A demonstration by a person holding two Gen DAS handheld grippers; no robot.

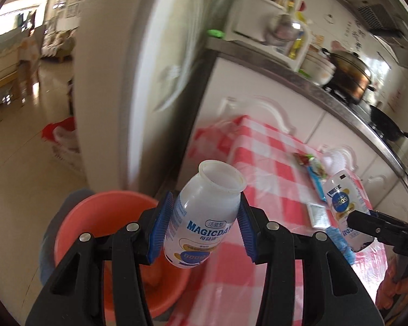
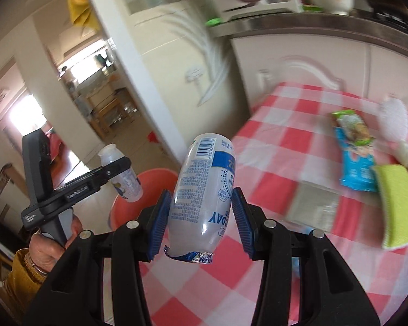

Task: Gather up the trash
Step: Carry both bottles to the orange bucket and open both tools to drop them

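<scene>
My left gripper [image 1: 204, 217] is shut on an open white Magicday bottle [image 1: 204, 217], held beside the orange bin [image 1: 95, 217], at the table's left edge. It also shows in the right wrist view [image 2: 122, 179]. My right gripper [image 2: 201, 214] is shut on a second white bottle [image 2: 201, 190], foil lid toward me, above the red-checked tablecloth [image 2: 272, 163]. That bottle shows in the left wrist view [image 1: 345, 206]. Snack wrappers [image 2: 353, 146], a silver packet [image 2: 312, 206] and a green sponge [image 2: 397, 206] lie on the table.
A white brush [image 2: 394, 119] lies at the table's far side. White cabinets [image 1: 285, 114] and a counter with pots [image 1: 348, 78] stand behind the table. A white fridge [image 1: 138, 68] stands left of the table. Tiled floor [image 1: 19, 163] extends left.
</scene>
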